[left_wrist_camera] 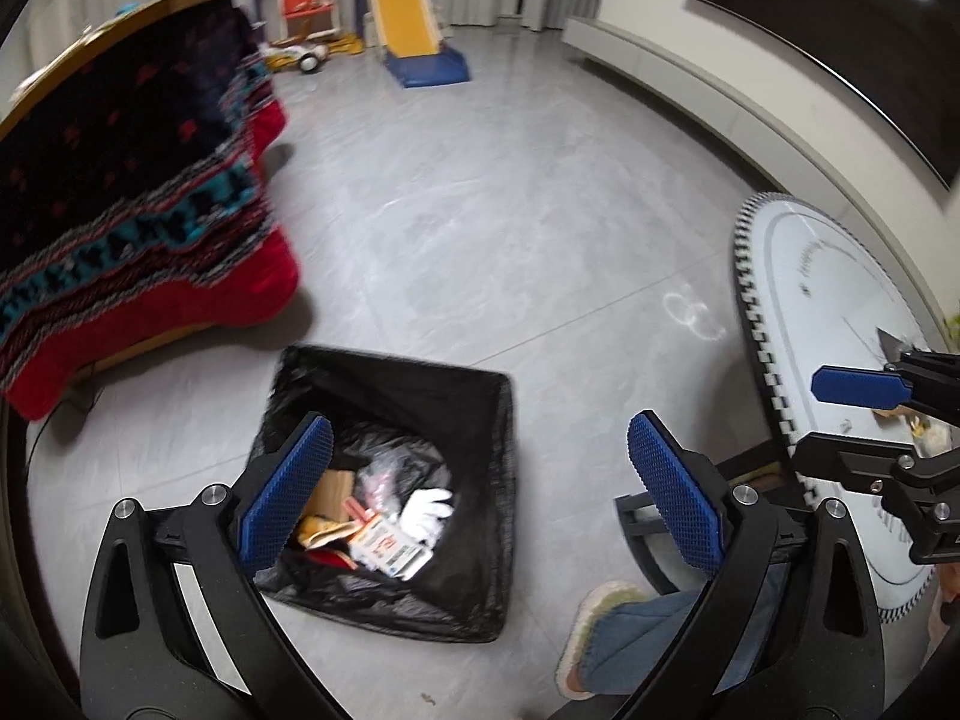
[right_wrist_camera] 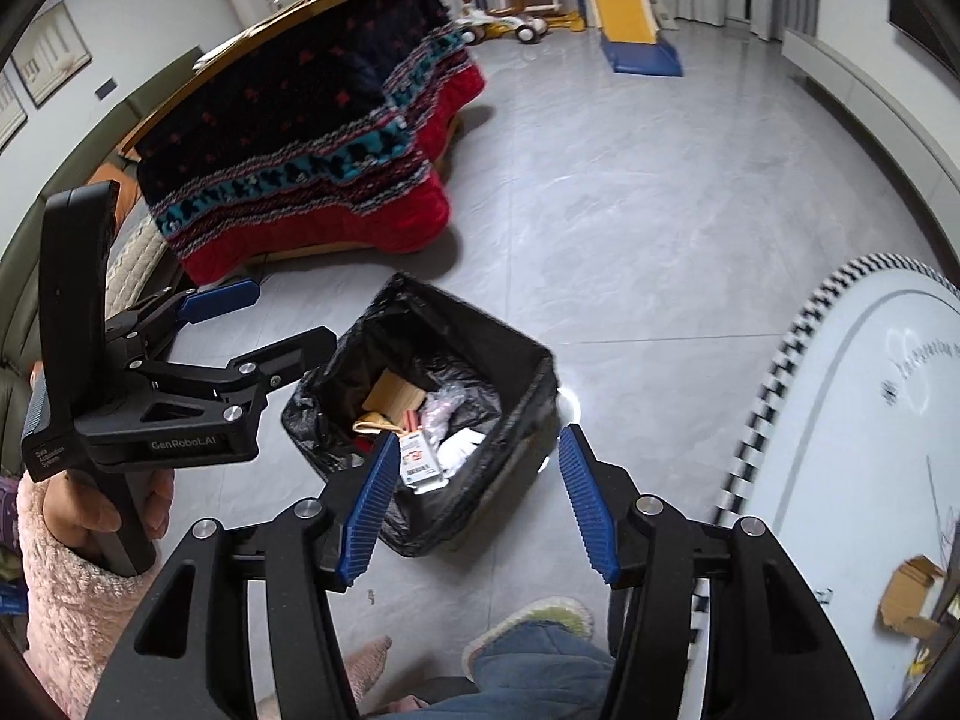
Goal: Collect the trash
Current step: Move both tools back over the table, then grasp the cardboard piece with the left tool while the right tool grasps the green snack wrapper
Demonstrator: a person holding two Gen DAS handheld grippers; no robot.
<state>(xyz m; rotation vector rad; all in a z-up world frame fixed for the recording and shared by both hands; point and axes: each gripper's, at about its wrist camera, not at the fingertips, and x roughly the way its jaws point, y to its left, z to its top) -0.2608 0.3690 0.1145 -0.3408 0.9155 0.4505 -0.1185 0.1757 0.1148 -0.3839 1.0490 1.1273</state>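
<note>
A square bin with a black liner (left_wrist_camera: 420,390) (right_wrist_camera: 462,330) stands on the grey floor. Inside lie a printed carton (left_wrist_camera: 390,546) (right_wrist_camera: 420,456), brown cardboard, clear plastic wrap and a white crumpled piece (left_wrist_camera: 426,510). My left gripper (left_wrist_camera: 480,492) hovers above the bin, open, nothing between its blue pads; the right wrist view shows it at the left (right_wrist_camera: 264,324), held by a hand in a pink sleeve. My right gripper (right_wrist_camera: 480,498) is open over the bin's near right side, empty; it also shows at the right (left_wrist_camera: 840,420). A torn cardboard scrap (right_wrist_camera: 912,594) lies on the white round table (right_wrist_camera: 870,420).
The white table with a checkered rim (left_wrist_camera: 810,300) is at the right. A low table under a dark patterned and red blanket (left_wrist_camera: 120,192) (right_wrist_camera: 312,150) stands left. The person's jeans leg and slipper (left_wrist_camera: 600,618) are below. A toy slide (left_wrist_camera: 408,18) is far back.
</note>
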